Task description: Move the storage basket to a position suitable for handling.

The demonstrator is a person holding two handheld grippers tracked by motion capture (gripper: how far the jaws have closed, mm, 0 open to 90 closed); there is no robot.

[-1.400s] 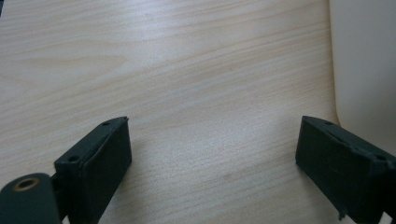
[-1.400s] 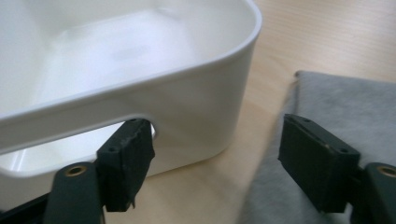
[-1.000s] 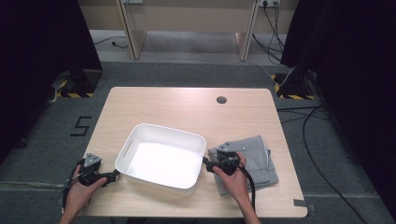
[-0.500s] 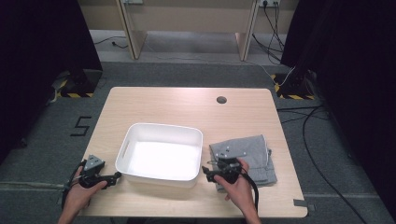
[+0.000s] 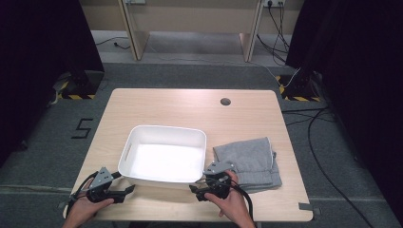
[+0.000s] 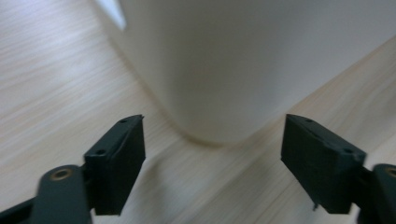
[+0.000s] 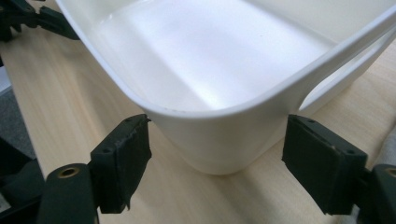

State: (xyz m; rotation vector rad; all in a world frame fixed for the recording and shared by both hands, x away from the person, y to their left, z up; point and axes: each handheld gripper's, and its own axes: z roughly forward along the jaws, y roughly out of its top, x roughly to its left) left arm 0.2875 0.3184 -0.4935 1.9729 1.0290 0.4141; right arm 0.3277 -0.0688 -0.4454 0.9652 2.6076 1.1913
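Note:
A white plastic tub [image 5: 166,128] stands square on the wooden table [image 5: 180,107], empty inside. My left gripper [image 5: 127,191] lies near the table's front edge, pointing at the tub's near left corner [image 6: 224,60]. Its jaws have just been closing and hold nothing; the corner is just beyond them. My right gripper [image 5: 196,191] points at the near right corner [image 7: 243,108]. Its jaws have just been opening and stand apart on either side of that corner without touching it. A folded grey cloth [image 5: 249,161] lies to the right of the tub.
A round cable hole [image 5: 225,101] sits at the table's far side. The grey cloth's edge [image 7: 390,140] is close beside my right gripper's hand. Cables run over the floor [image 5: 313,137] to the right of the table.
The tub has turned from skewed to square with the table. Both hands have drawn back toward the front edge and off its sides, now facing its near corners.

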